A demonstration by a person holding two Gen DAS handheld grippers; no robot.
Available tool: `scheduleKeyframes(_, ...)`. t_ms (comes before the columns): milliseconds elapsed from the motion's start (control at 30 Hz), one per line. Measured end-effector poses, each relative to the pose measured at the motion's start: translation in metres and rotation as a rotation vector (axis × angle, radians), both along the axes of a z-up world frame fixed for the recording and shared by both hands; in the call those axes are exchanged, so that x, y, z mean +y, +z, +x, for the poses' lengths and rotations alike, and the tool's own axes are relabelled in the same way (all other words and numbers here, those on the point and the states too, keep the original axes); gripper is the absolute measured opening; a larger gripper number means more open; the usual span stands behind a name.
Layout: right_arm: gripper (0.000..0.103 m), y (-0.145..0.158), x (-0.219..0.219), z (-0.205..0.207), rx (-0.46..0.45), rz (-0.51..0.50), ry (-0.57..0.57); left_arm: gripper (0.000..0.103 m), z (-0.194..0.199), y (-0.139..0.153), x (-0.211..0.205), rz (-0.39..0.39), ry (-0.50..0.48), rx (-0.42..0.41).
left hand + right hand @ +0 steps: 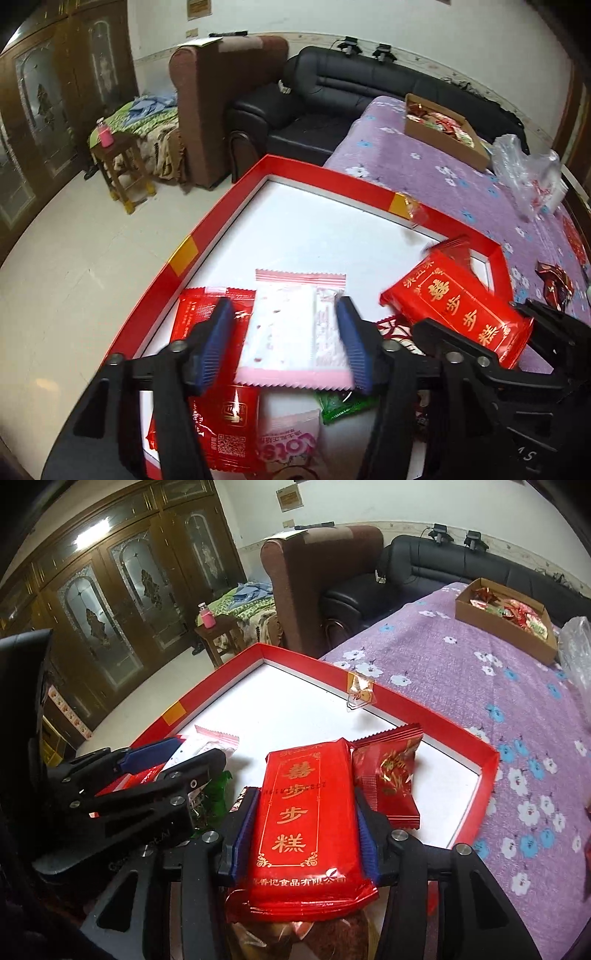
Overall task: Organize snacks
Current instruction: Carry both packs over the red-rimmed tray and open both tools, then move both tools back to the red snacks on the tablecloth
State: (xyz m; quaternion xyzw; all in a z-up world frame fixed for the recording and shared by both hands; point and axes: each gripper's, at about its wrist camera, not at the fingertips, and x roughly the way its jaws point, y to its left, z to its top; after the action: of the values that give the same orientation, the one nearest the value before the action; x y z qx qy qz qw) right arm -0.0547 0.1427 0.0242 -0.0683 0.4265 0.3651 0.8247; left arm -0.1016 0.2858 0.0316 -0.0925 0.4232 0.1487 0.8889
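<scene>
2 grippers (286, 325) (306, 827) – 1 tray (218, 225), 2 cartons

Brown armchair (221, 107) at twelve o'clock, black leather sofa (332, 96) beside it toward one, wooden stool (122, 162) with pink bottle (104, 134) at ten, glass-panelled wooden cabinet (110, 602) behind, pale tiled floor (74, 240)
</scene>
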Motion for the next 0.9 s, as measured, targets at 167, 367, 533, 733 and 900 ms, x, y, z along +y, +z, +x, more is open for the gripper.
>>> scheduleKeyframes(167,0.059,0.004,-0.035,0.007,0.077,0.140,-0.051,0.080,-0.003,0.001,-0.008,0.008,0.003,0.014)
scheduleKeyframes(367,0.073,0.049,-0.111,-0.010,-0.122,0.295,-0.098,0.080,-0.014,0.021,-0.030,0.079,0.010,-0.053)
scheduleKeyframes(533,0.075,0.054,-0.190,-0.001,-0.200,0.257,-0.257,0.080,-0.020,0.046,-0.062,0.146,-0.059,-0.121)
scheduleKeyframes(733,0.075,0.040,-0.291,0.018,-0.173,0.233,-0.500,0.080,-0.013,0.053,-0.112,0.177,-0.185,-0.124)
scheduleKeyframes(900,0.076,0.031,-0.341,0.034,-0.169,0.114,-0.589,0.080,0.000,0.055,-0.162,0.187,-0.325,-0.090)
